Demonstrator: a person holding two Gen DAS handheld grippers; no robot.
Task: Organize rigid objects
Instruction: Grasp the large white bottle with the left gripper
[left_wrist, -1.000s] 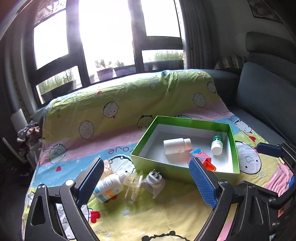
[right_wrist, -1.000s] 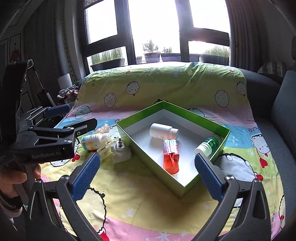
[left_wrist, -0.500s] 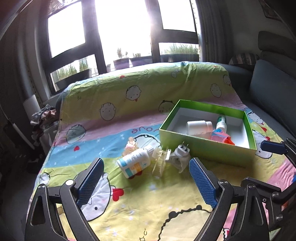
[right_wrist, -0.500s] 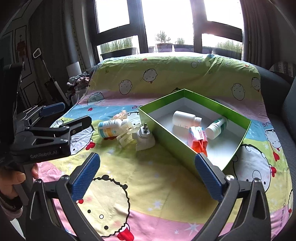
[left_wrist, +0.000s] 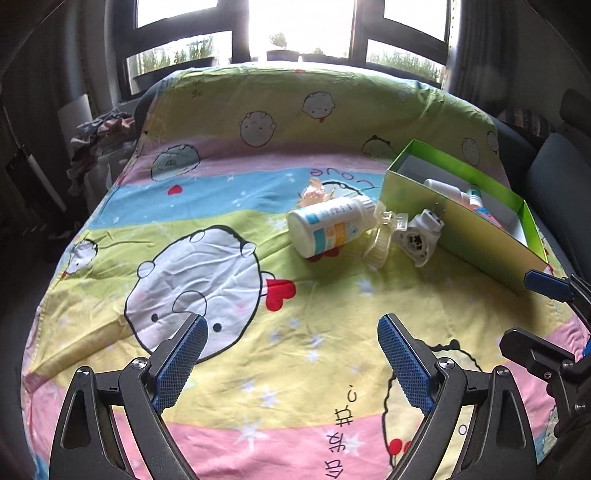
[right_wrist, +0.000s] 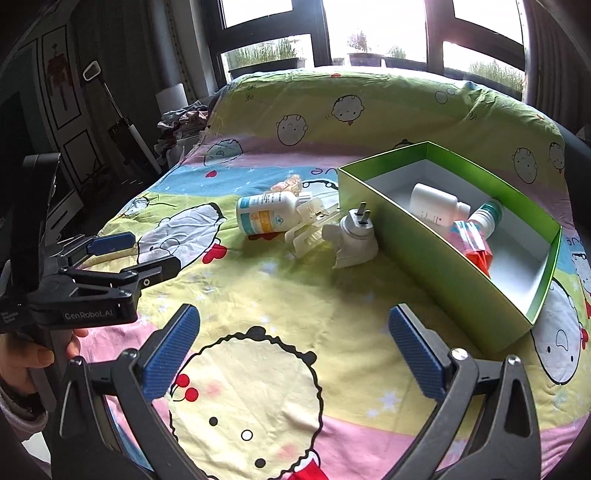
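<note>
A green box stands on the cartoon-print sheet, holding a white bottle, a green-capped bottle and a red-pink pack. Left of it lie a white bottle with a blue and orange label, a clear plastic clip, a white plug adapter and a small wrapped item. My left gripper is open and empty, short of the loose items. My right gripper is open and empty, in front of them.
The sheet covers a raised surface under dark-framed windows with plants. A pile of clothes lies off the far left edge. A grey sofa stands to the right. The left gripper shows in the right wrist view.
Both grippers have pulled back and swung left, so the box has shifted right in both views and the loose items near the middle. Nothing was grasped.
</note>
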